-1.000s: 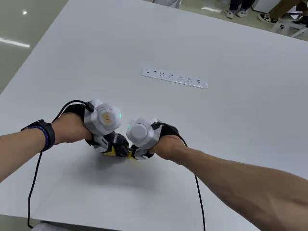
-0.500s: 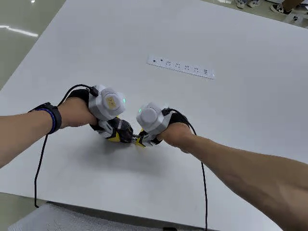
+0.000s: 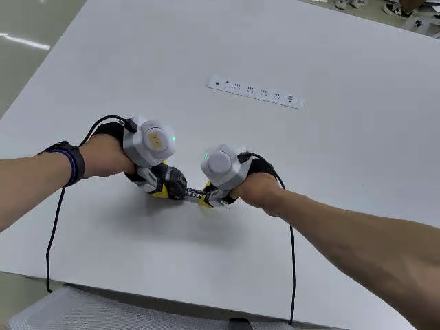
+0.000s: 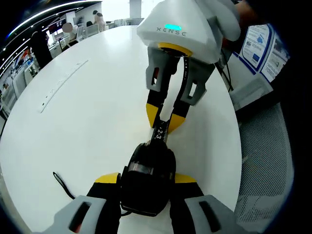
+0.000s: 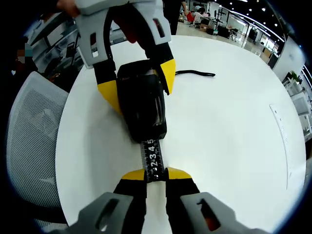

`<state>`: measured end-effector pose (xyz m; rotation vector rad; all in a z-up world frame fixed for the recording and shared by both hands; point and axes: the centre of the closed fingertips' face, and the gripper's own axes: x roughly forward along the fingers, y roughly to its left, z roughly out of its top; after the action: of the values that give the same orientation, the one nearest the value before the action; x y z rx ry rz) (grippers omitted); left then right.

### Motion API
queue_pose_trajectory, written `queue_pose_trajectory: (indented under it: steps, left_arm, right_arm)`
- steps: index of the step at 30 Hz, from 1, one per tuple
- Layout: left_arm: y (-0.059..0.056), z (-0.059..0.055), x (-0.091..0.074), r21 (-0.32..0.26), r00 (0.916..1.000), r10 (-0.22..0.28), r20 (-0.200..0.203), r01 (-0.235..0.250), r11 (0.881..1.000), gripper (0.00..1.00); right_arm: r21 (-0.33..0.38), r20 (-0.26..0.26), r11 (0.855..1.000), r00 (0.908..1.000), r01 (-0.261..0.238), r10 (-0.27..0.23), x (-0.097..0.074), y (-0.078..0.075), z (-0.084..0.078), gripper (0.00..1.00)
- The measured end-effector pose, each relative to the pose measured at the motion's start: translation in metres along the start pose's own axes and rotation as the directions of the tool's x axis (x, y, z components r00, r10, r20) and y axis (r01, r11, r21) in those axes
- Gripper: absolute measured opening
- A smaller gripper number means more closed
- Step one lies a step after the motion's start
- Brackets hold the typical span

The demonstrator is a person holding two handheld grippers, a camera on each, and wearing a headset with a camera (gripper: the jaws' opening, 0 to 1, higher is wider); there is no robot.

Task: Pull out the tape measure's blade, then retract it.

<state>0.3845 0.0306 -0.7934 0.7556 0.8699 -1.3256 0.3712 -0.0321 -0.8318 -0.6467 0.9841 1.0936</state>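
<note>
Gripping the black tape measure by its case, the left gripper has its jaws closed against both sides of it, near the front part of the white table. The right gripper pinches the blade with narrow jaws just beside the case (numbers 2 to 5 readable), and a short length is exposed between them. A power strip lies well apart.

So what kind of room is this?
Probably a big open lab or office: a large white table with a power strip, a mesh office chair beside it, and rows of ceiling lights beyond.
</note>
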Motion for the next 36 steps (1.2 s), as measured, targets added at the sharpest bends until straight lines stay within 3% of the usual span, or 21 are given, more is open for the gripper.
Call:
queue_pose_trajectory:
  steps: [36]
  left_arm:
    - [0.001, -0.002, 0.001, 0.005, 0.9992, 0.003, -0.041, -0.003, 1.000, 0.36]
  right_arm:
    - [-0.006, -0.017, 1.000, 0.9998, 0.012, -0.012, -0.022, -0.007, -0.042, 0.13]
